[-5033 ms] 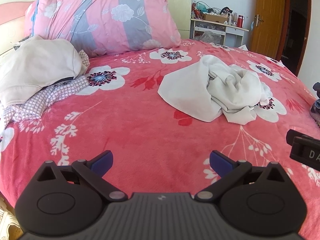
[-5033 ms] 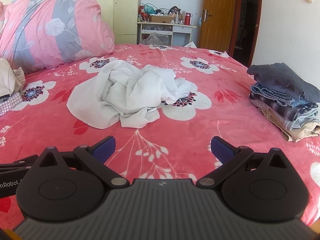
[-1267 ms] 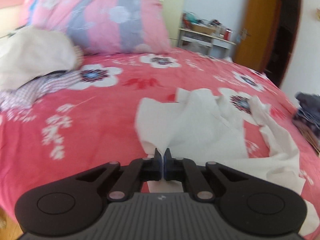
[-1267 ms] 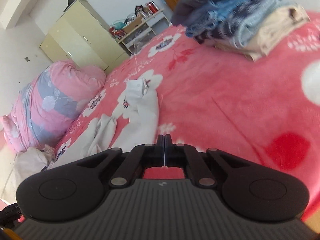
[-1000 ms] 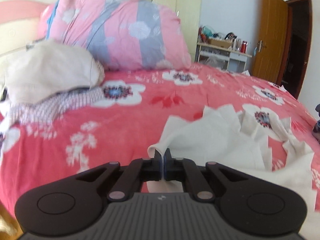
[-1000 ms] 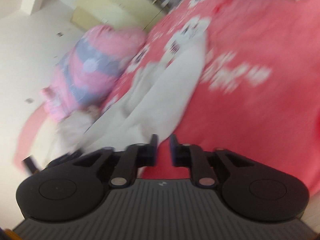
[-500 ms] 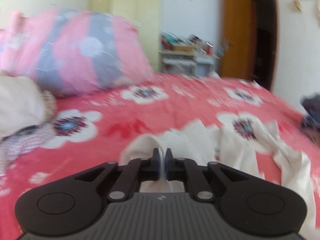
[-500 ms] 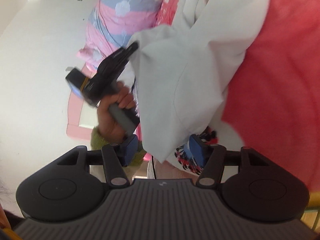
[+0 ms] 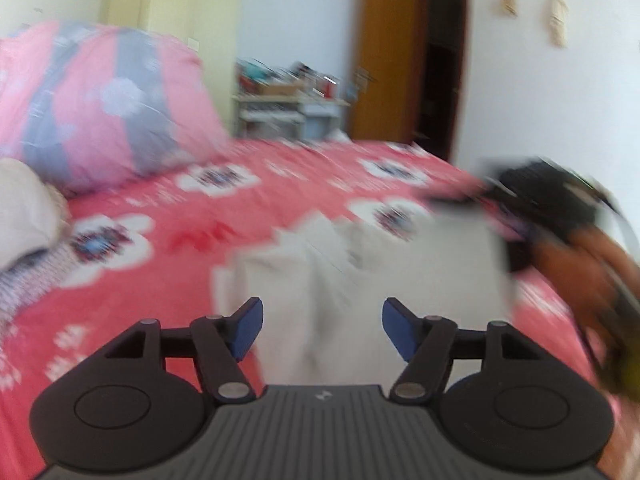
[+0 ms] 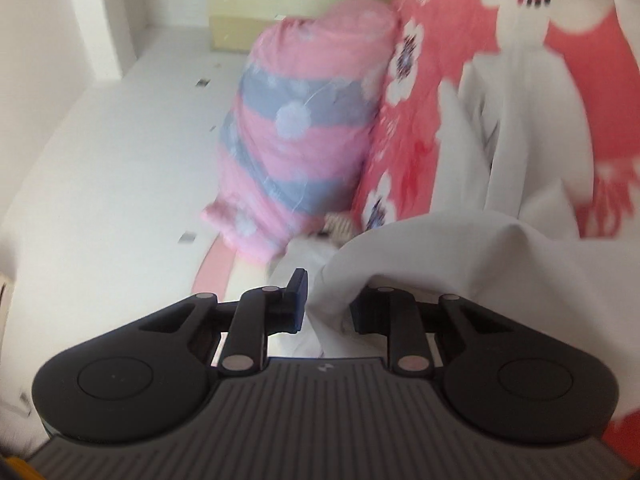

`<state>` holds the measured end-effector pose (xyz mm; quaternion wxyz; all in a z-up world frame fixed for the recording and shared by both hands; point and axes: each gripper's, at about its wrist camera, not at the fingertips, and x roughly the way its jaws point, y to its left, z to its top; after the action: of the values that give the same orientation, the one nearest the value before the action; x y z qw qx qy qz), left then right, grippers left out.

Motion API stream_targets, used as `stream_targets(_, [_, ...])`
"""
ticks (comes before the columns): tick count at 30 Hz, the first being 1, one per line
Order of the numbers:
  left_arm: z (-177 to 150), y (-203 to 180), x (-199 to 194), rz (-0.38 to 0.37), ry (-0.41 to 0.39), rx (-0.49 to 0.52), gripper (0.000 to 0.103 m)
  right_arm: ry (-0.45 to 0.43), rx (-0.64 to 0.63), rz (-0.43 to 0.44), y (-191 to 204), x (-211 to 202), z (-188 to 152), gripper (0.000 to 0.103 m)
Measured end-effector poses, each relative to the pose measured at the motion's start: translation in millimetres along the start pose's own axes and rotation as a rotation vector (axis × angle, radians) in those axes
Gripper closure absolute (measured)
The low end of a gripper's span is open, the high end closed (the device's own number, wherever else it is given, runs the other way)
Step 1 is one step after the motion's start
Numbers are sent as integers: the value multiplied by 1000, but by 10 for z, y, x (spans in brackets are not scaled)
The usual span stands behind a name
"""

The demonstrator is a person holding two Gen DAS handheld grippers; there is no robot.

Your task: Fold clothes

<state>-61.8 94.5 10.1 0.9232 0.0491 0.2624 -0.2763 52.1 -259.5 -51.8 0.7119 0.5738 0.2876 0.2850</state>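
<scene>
1. Bed covered with a red fleece blanket printed with white flowers (image 9: 304,176); fills most of the left wrist view.
2. Big rolled pink-and-grey floral quilt (image 9: 100,100) at the bed's head end.
3. Pale yellow wooden wardrobe (image 9: 176,32) against the white painted wall (image 9: 520,92).
4. Small white desk cluttered with items (image 9: 288,108), between wardrobe and door; blurred.
5. Brown wooden door (image 9: 388,56) stands open on a dark doorway (image 9: 440,80).
6. Bright daylight; source out of view.
</scene>
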Motion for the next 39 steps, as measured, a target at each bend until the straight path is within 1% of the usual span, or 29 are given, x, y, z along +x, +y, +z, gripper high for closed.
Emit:
stream_targets(2, [-153, -228, 82, -33, 26, 83, 31, -39, 4, -57, -59, 58, 169, 80])
stream_targets(4, [-277, -438, 254, -3, 63, 165, 30, -66, -34, -166, -94, 60, 275, 80])
stream_targets(6, [-379, -617, 453, 36, 107, 233, 30, -59, -64, -263, -142, 29, 346, 76])
stream_targets(8, [-424, -711, 625, 66, 133, 265, 30, -47, -102, -343, -251, -183, 268, 70])
stream_targets(9, [-437, -739, 701, 78, 142, 273, 35, -40, -129, -365, -259, -285, 259, 67])
stream_targets(10, [-434, -745, 764, 87, 148, 270, 48, -38, -155, -374, -255, -387, 237, 66])
stream_targets(11, [-415, -726, 810, 92, 154, 253, 56, -38, -178, -370, -241, -494, 219, 66])
stream_targets(13, [-369, -666, 857, 99, 160, 204, 83, -30, -210, -342, -205, -689, 176, 66])
stream_targets(15, [-305, -589, 822, 106, 150, 148, 93, -16, -240, -346, -172, -784, 145, 66])
stream_targets(16, [-264, -553, 785, 114, 141, 127, 95, -13, -284, -359, -127, -801, 112, 66])
stream_targets(18, [-153, -470, 670, 124, 116, 94, 95, -6, -377, -384, -32, -832, 44, 66])
stream_targets(20, [-24, -339, 538, 123, 92, 47, 95, 3, -499, -389, 84, -799, -44, 66])
stream_targets(22, [108, -171, 441, 141, 69, 18, 95, 28, -656, -417, 184, -786, -196, 66])
stream_targets(27, [383, 288, 324, 178, 52, -27, 95, 173, -1078, -553, 235, -567, -708, 62])
stream_targets(29, [436, 448, 366, 232, 57, -22, 95, 204, -1199, -601, 206, -452, -858, 62])
stream_targets(30, [460, 527, 389, 261, 60, -19, 92, 215, -1233, -621, 180, -385, -889, 62])
stream_targets(31, [476, 612, 438, 299, 72, -25, 83, 216, -1249, -638, 152, -315, -884, 62])
stream_targets(32, [481, 702, 489, 332, 84, -35, 77, 216, -1264, -655, 124, -246, -875, 62])
stream_targets(33, [478, 782, 527, 362, 93, -51, 66, 209, -1264, -667, 96, -177, -842, 61])
stream_targets(34, [467, 856, 539, 384, 95, -74, 61, 197, -1258, -676, 73, -116, -799, 62])
stream_targets(36, [435, 944, 479, 365, 76, -121, 60, 162, -1240, -701, 36, -8, -715, 61])
stream_targets(37, [419, 986, 447, 354, 66, -144, 57, 139, -1222, -709, 35, 16, -676, 62])
stream_targets(38, [401, 991, 397, 346, 52, -154, 54, 117, -1211, -694, 64, 9, -665, 62])
stream_targets(39, [379, 985, 342, 340, 33, -156, 50, 95, -1201, -676, 96, 0, -657, 62])
